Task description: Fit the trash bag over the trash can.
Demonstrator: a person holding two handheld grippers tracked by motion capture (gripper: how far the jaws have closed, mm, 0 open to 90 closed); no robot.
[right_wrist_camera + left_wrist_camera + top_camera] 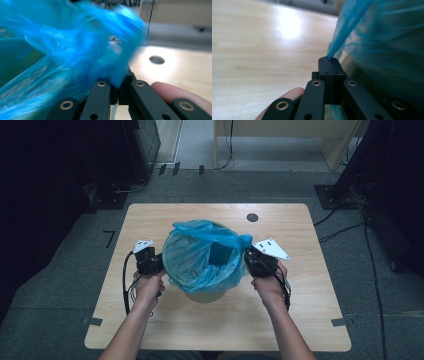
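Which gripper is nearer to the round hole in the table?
Right. The right gripper sits just below the hole, gripping the blue bag; the left gripper is across the bin.

Bare forearms, no sleeves. Left gripper (148, 260) and right gripper (261, 260): black bodies, grey three-cornered top plates, trailing black cables. Fingers (325, 72) black, brass-ringed screws along the linkage.

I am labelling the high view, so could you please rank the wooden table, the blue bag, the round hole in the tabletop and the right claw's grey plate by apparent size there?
1. Wooden table
2. Blue bag
3. Grey plate
4. Round hole
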